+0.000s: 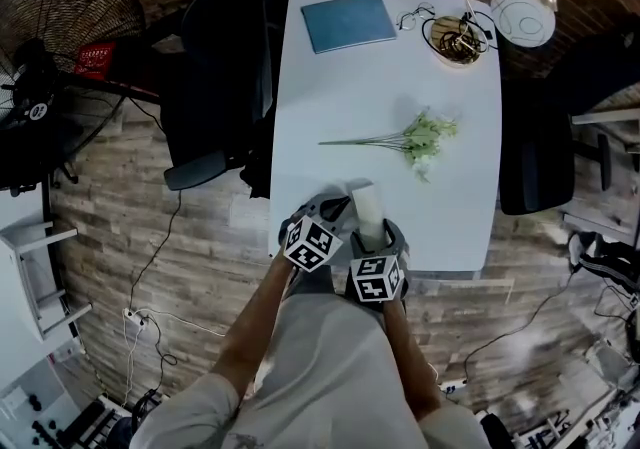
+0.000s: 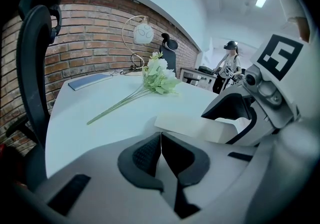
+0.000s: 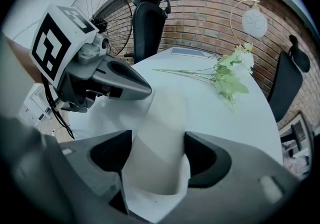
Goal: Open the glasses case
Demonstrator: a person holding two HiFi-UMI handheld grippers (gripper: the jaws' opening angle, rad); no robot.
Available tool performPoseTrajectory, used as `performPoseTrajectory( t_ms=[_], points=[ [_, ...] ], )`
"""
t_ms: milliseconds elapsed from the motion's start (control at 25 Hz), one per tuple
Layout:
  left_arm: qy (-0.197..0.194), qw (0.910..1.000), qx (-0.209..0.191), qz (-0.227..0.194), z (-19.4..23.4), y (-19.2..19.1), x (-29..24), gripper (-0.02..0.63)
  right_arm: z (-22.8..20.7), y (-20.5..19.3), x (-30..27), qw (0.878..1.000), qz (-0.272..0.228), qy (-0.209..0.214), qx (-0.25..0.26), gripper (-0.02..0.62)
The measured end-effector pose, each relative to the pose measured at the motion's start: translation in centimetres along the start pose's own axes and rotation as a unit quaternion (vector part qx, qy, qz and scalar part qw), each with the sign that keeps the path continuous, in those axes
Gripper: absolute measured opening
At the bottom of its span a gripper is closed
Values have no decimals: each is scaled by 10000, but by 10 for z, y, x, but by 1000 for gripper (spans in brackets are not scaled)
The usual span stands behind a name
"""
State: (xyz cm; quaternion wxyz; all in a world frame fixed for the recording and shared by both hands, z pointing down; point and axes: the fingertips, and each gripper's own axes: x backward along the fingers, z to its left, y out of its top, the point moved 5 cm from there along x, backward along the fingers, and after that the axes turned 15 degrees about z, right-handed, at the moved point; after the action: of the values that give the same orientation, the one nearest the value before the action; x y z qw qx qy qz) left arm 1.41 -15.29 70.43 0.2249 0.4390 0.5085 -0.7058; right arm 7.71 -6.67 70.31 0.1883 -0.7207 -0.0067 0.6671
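The cream glasses case (image 1: pixel 366 203) lies on the white table (image 1: pixel 330 97) near its front edge. In the right gripper view the case (image 3: pixel 160 138) sits lengthwise between the two dark pads (image 3: pixel 112 152), and its white inside shows at the near end. My right gripper (image 3: pixel 159 154) stands wide around it; the pads flank the case's sides closely and I see no squeeze. My left gripper (image 2: pixel 160 152) is shut with its pads touching and nothing between them. It rests just left of the case (image 2: pixel 197 127), and in the head view the left gripper (image 1: pixel 338 207) is beside the right gripper (image 1: pixel 375 233).
A bunch of green and white flowers (image 1: pixel 415 140) lies mid-table. At the far end are a blue notebook (image 1: pixel 348 22), glasses (image 1: pixel 415 16), a small bowl (image 1: pixel 457 41) and a white lamp (image 1: pixel 522 13). Black chairs (image 1: pixel 215 67) flank the table; a fan (image 1: pixel 60 22) stands left.
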Motion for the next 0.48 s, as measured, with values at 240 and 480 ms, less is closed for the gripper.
performPoseTrajectory(
  t_ms=[240, 480],
  points=[
    [-13, 10000, -2, -2, -2, 2, -1, 8, -3, 0, 1, 9999, -64, 106, -51, 325],
    [-56, 10000, -36, 11, -6, 5, -5, 8, -4, 1, 3, 9995, -136, 254, -108, 325]
  ],
)
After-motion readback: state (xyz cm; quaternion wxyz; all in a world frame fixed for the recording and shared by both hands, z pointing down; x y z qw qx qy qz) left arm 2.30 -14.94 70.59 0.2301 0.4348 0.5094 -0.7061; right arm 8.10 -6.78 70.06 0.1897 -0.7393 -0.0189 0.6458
